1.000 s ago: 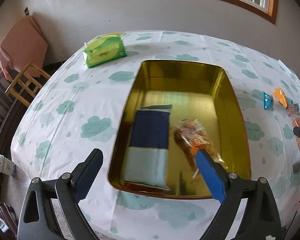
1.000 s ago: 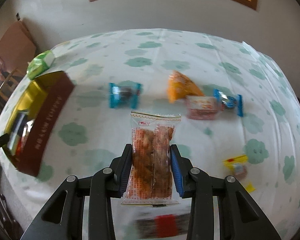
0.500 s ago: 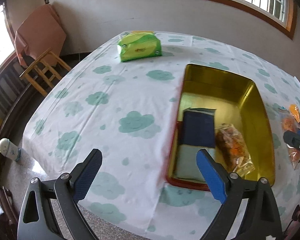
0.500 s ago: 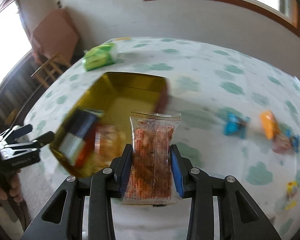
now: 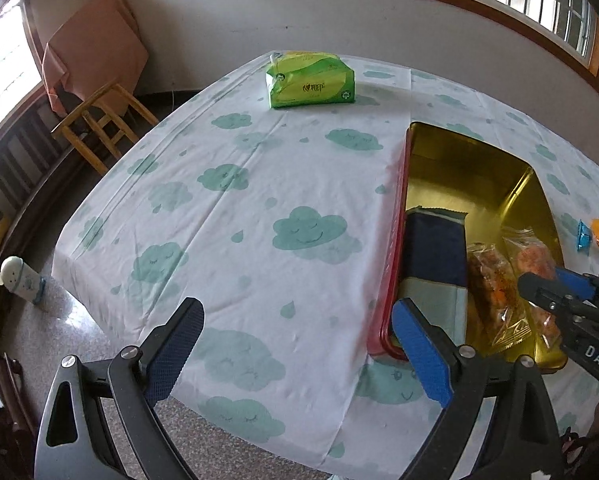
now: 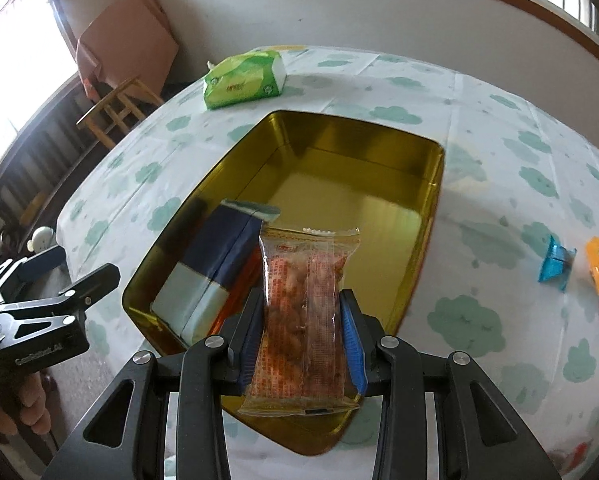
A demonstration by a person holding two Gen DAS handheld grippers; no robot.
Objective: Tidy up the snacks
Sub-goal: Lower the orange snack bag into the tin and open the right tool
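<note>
While the clear plastic packet of orange-brown snacks [image 6: 304, 312] is clamped between the shut right tongs [image 6: 301, 336] over the near end of the gold rectangular tin [image 6: 427, 216], it is best lowered into the bare floor right of the navy-and-grey packet [image 6: 215, 264] and released flat. The left tongs [image 5: 295, 344] are held wide open and empty at lower centre, beside the tin. A cloud-printed white cloth covers the worktop [image 5: 259, 208], with a green tissue pack [image 5: 311, 84] at upper centre and a wooden chair [image 5: 99, 124] at upper left.

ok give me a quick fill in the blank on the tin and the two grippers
The right gripper is shut on a clear snack ____.
The left gripper holds ____.
The tin has a ____ coloured inside.
The green tissue pack lies ____ the tin.

Missing words: packet; nothing; gold; outside
</note>
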